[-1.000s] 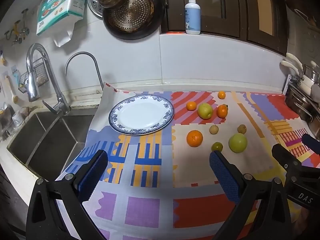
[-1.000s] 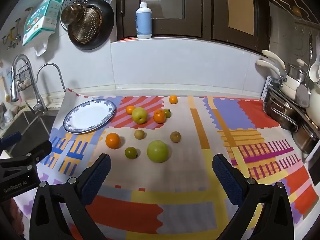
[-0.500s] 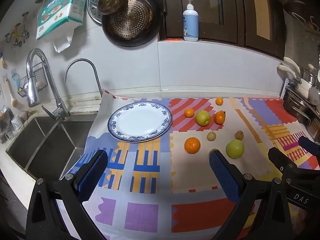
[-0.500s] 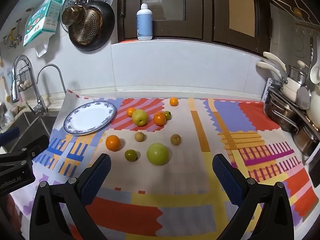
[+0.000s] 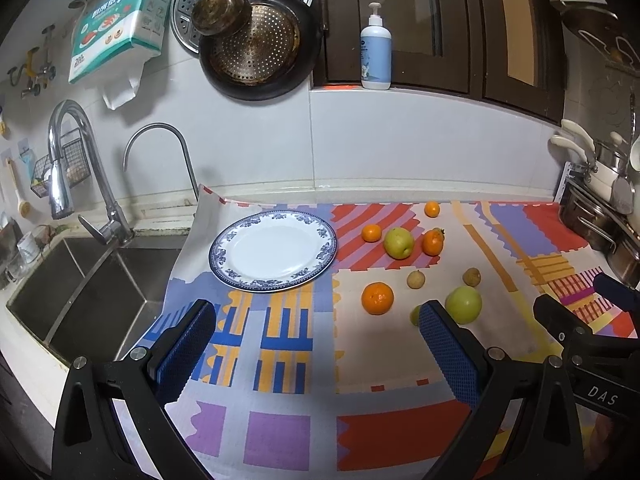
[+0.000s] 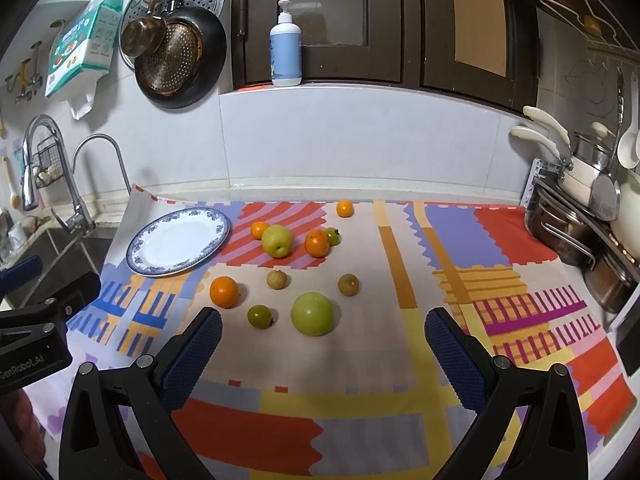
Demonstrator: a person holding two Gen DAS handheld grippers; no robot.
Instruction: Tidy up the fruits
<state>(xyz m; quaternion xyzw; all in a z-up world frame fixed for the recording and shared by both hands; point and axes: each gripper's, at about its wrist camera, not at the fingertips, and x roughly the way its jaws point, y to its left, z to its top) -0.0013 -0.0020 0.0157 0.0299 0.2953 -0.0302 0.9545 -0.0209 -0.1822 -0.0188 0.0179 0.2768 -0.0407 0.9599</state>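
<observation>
An empty blue-rimmed white plate (image 5: 273, 255) (image 6: 179, 240) lies on the patterned mat (image 5: 280, 360), left of several loose fruits. Among them are a large orange (image 5: 377, 298) (image 6: 224, 291), a big green fruit (image 5: 463, 304) (image 6: 312, 313), a yellow-green apple (image 5: 398, 242) (image 6: 276, 241) and small tangerines and brown fruits. My left gripper (image 5: 316, 344) is open and empty, hovering above the mat short of the plate. My right gripper (image 6: 322, 350) is open and empty, just short of the big green fruit.
A steel sink (image 5: 80, 292) with two taps lies left of the mat. Pots and pans (image 6: 592, 240) stand on a rack at the right edge. A pan and strainer (image 5: 256, 44) hang on the back wall, and a pump bottle (image 6: 285, 52) stands on the ledge.
Both grippers have tilted up a little, so the fruits and plate sit lower in view. Both stay open and empty. Nothing on the mat has moved.
</observation>
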